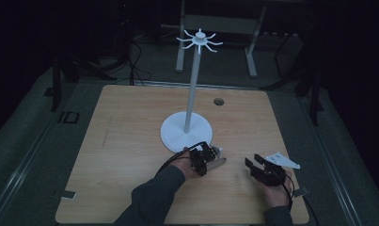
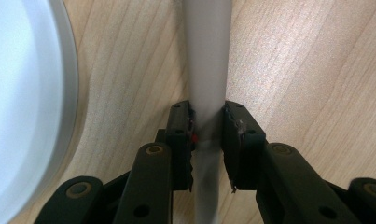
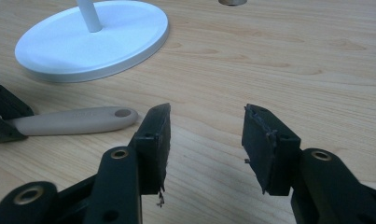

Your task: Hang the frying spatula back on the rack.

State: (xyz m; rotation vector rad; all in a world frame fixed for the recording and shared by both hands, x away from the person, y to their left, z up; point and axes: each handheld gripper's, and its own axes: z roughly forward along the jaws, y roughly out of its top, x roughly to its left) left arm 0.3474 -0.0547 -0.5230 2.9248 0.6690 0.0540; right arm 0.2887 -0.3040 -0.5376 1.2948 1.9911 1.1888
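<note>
Currently we have the left gripper (image 1: 210, 157) clamped on a pale beige handle (image 1: 218, 162) that lies flat on the bench (image 1: 130, 141), just in front of the round base of the white stand (image 1: 186, 132). From the left gripper view, its fingers (image 2: 181, 135) press on both sides of the handle (image 2: 208, 70), which runs straight up between them; the stand's base rim (image 2: 69, 93) sits close on the left. No earlier frame to compare, so we only call it pinched. We have the right gripper (image 1: 251, 165) further right on the bench, well apart from the handle, with the grey three-cornered plate on top. Its fingers (image 3: 155, 140) are spread wide with bare wood between them, holding nothing. From the right gripper view, the handle (image 3: 73, 120) lies level on the bench, rounded end with a small hole pointing toward us, other end inside the left gripper (image 3: 3, 116). Stand base (image 3: 92, 39) behind it, near but not touching as far as we can tell. The stand's thin post rises to a spoked top (image 1: 199, 41). Small round grommet (image 1: 218, 101) in the bench, beyond the base. What's on the handle's far end: can't tell, hidden by the left gripper.
</note>
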